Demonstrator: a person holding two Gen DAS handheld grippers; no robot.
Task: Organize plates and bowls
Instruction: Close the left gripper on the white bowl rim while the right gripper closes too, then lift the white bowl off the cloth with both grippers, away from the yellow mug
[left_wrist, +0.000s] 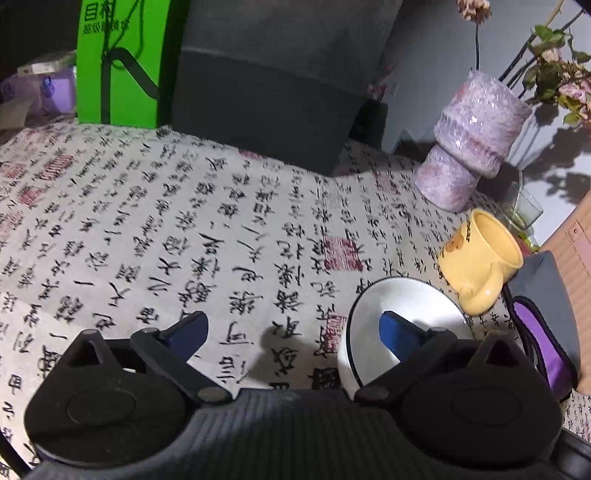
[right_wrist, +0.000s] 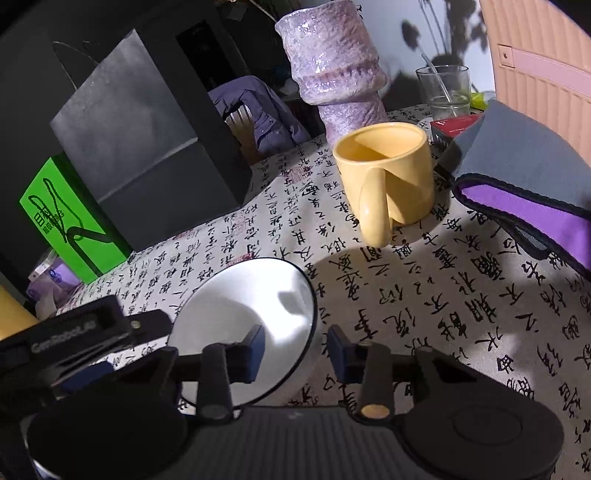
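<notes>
calligraphy tablecloth (right_wrist: 424, 314), yellow mug (right_wrist: 388, 173) beside white bowl (right_wrist: 240, 314)

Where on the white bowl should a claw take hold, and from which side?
Grip the white bowl by its thin dark-edged rim, one finger inside and one outside the wall. Come from above on the near side, away from the yellow mug. The right claw already straddles that rim; the bowl is upright, open and looks empty.

Right tool (right_wrist: 295, 352) straddles the near rim of the white black-edged ceramic bowl (right_wrist: 236, 317), one blue pad inside, one outside. Beyond, a yellow ceramic mug (right_wrist: 402, 173) stands upright on the calligraphy-printed bench cloth (right_wrist: 461, 314).
</notes>
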